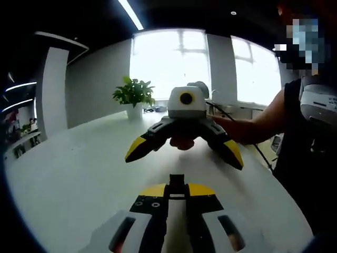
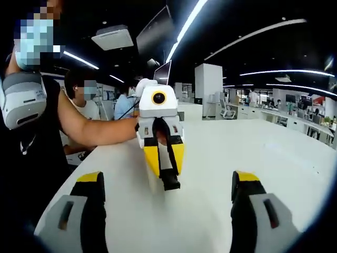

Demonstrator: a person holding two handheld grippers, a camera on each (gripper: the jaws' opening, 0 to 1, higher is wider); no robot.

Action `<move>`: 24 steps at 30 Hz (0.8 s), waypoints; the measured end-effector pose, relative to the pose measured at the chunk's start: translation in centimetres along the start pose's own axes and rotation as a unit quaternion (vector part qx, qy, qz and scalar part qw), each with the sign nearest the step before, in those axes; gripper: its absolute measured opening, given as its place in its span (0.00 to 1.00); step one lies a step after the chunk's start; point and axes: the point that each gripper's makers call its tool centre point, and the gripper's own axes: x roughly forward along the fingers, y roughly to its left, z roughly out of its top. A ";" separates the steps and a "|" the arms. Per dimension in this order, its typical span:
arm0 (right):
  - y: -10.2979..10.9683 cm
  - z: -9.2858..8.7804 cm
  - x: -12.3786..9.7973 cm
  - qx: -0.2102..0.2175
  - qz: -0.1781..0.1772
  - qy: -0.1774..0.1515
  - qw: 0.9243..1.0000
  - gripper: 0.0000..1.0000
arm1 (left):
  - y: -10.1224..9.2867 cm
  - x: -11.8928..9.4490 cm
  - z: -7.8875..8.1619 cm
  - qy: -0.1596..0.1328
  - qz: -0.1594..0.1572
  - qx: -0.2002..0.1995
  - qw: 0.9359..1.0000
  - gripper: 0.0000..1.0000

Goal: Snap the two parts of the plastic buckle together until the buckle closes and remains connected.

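— What do you have in your fingers now?

— My left gripper (image 1: pixel 177 192) is closed on a small black buckle part (image 1: pixel 177 182), which sticks out in front of the tips. My right gripper (image 1: pixel 184 160) is wide open and has nothing in it. The two face each other above the table (image 1: pixel 79 174), near but apart.

— And the second part of the buckle?

— I cannot tell where it is. I see one black piece, and it is too small to say if it is one half or both.

— So how will you do this step well?

— I think the right gripper must first have the other half, taken by its body so that the mating end is free. Then I bring both on one straight line, with no twist between them, and push slowly. The left grip looks short, so the part could turn in the tips if I push at an angle. I would do it low over the table.
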 end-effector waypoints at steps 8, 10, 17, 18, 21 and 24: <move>-1.6 0.7 -0.5 0.002 -0.034 -0.013 0.999 1.00 | 1.0 -0.2 0.7 -0.012 0.029 -0.018 0.999 0.09; -1.7 0.9 -0.5 0.002 -0.039 -0.016 0.999 1.00 | 1.4 -0.4 1.1 -0.016 0.042 -0.016 0.999 0.09; -4.5 1.3 -1.3 -0.015 -0.101 -0.025 0.994 1.00 | 2.6 -0.6 1.6 -0.020 0.085 -0.016 0.996 0.09; -4.8 1.2 -1.4 -0.014 -0.107 -0.022 0.994 1.00 | 2.8 -0.6 1.5 -0.020 0.090 -0.017 0.996 0.09; -6.1 1.1 -1.9 -0.011 -0.135 -0.022 0.991 1.00 | 3.9 -0.9 1.7 -0.024 0.115 -0.024 0.993 0.09; -7.8 1.3 -2.7 -0.009 -0.171 -0.027 0.985 1.00 | 4.6 -1.3 1.9 -0.030 0.133 -0.031 0.990 0.09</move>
